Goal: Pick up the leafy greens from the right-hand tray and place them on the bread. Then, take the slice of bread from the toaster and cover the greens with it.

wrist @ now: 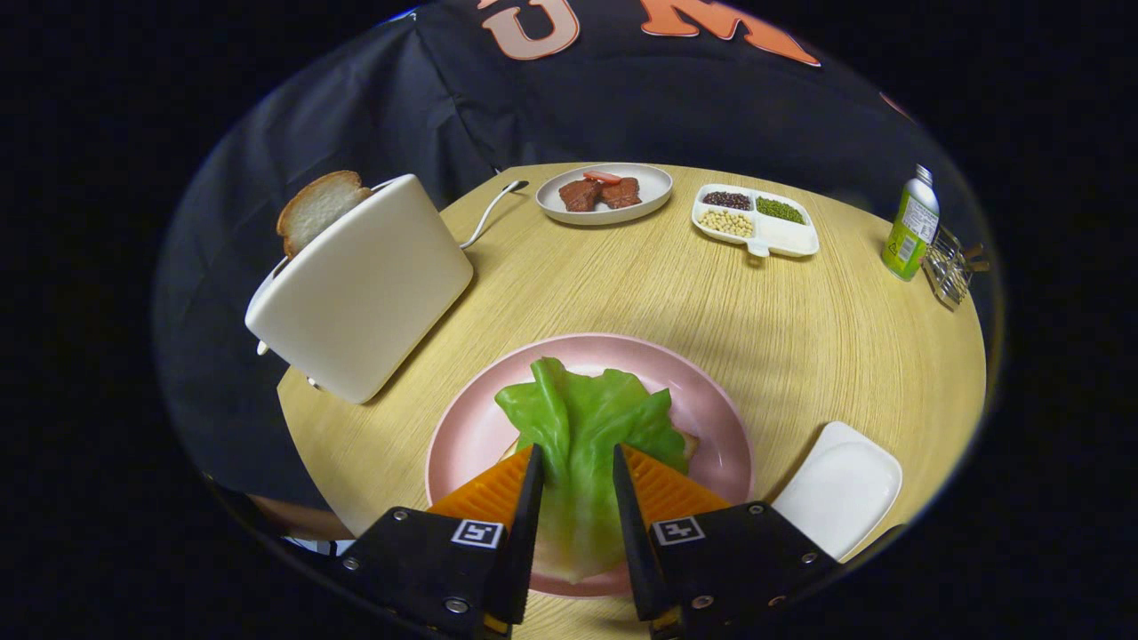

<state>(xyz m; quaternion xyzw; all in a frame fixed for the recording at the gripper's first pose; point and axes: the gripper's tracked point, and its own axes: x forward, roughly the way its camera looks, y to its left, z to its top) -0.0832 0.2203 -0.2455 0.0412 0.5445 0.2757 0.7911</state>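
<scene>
The greens (582, 427) were bright, light green with paler veins, lying on a pale pink plate (462, 436). The worktop (622, 284) was light yellow wood with fine grain lines. The toaster (364, 289) was cream, its bread (316, 209) white with a tan crust. The tray (840, 489) was plain white. A white dish (645, 191) held reddish-brown pieces; a white divided dish (787, 236) held dark, green and beige grains. The bottle (911, 227) was green.

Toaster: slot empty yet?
No. A bread slice stands in the toaster, while the gripper fingers flank the greens on the pink plate.
</scene>
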